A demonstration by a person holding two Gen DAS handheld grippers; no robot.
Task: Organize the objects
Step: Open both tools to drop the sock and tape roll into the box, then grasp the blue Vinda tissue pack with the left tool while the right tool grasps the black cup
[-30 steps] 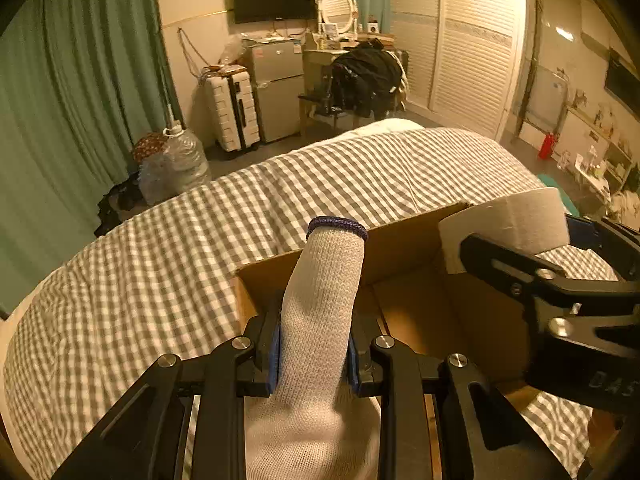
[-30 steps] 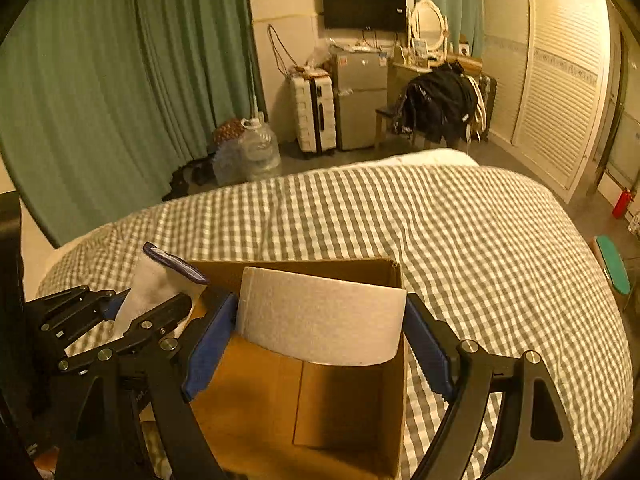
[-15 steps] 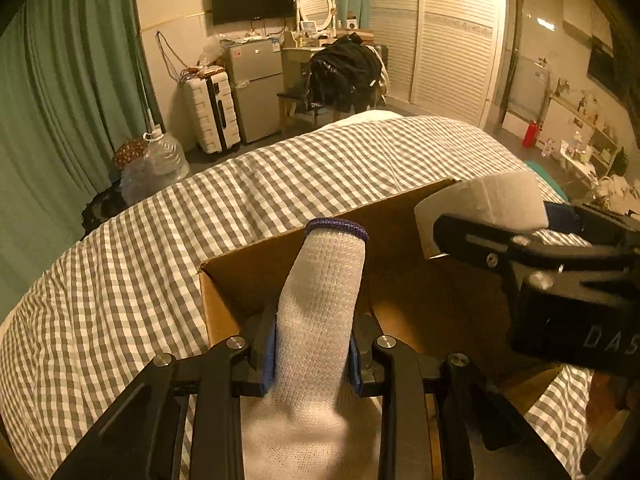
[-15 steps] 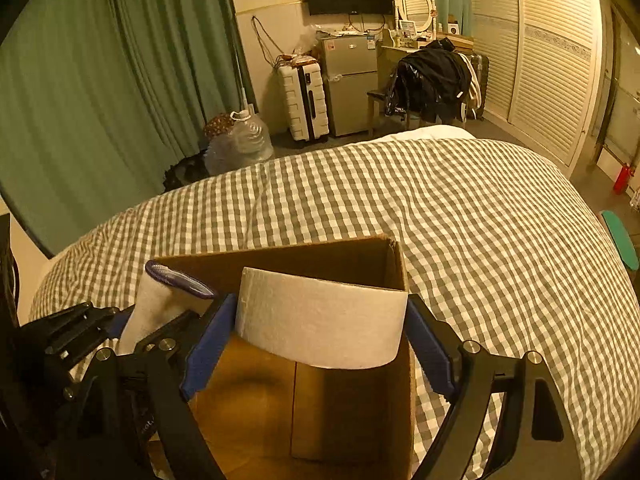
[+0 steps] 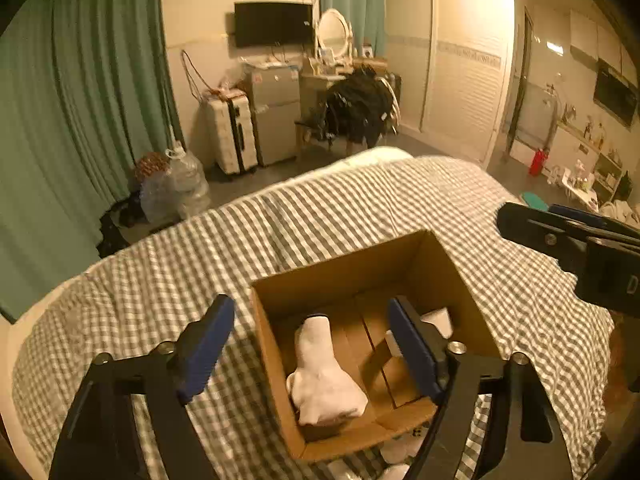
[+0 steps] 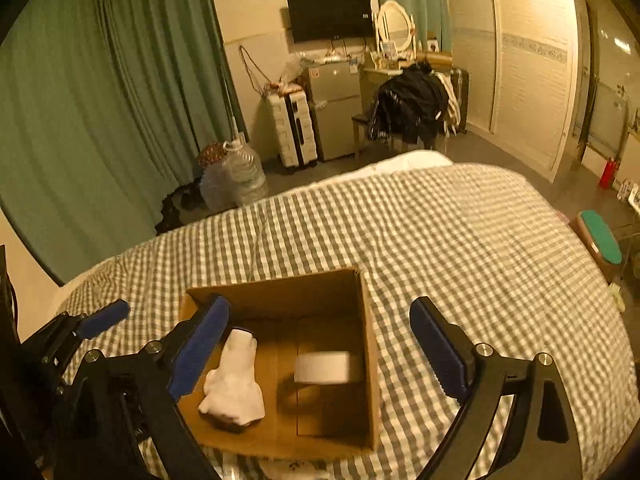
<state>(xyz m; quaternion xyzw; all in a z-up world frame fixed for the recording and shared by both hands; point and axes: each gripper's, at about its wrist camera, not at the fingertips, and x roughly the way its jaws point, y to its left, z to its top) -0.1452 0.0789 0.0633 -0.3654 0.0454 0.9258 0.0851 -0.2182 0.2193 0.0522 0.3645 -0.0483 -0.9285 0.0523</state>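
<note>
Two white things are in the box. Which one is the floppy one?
The white knitted glove, lying crumpled on the left of the brown cardboard box. The other, a white paper roll, keeps a firm straight-edged shape.

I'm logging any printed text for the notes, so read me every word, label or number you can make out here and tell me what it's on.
"D": one pale letter on the right gripper's black body at the left camera's edge; the rest is cut off.
Stickers on the small fridge: too small and blurred to read.
Cardboard box, white glove and white roll: no text visible.
Left gripper: no markings visible.
</note>
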